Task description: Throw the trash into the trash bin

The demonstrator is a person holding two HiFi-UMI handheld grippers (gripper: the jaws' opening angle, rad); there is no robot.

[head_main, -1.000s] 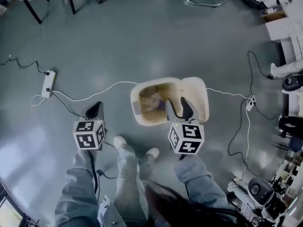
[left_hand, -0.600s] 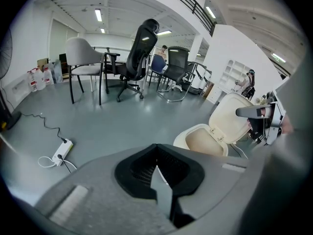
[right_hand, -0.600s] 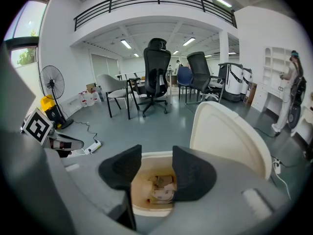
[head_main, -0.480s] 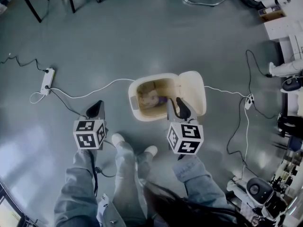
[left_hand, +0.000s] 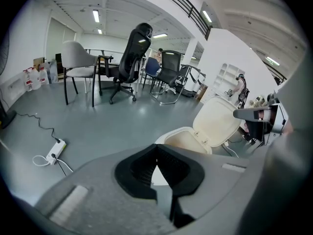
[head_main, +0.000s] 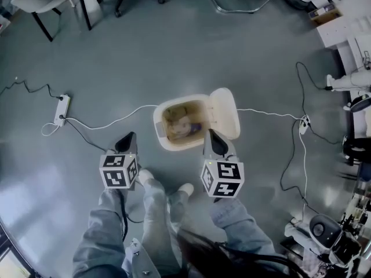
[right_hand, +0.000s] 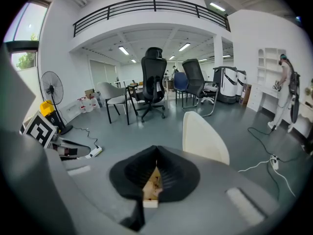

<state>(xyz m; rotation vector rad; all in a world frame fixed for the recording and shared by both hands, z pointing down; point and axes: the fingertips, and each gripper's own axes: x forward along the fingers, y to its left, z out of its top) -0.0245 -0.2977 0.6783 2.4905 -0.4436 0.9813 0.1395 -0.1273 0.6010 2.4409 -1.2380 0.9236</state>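
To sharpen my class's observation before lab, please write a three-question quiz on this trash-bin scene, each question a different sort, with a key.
1. True or false: the lid of the trash bin is closed.
2. In the head view, the power strip lies on which side of the bin? A left, B right, C inside it.
3. What is between the jaws of the left claw?
Key: 1 false, it stands open. 2 A. 3 Nothing; they are together.

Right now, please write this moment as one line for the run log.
left gripper: shut, empty | right gripper: jaws just closed, nothing between | trash bin: lid open, trash inside
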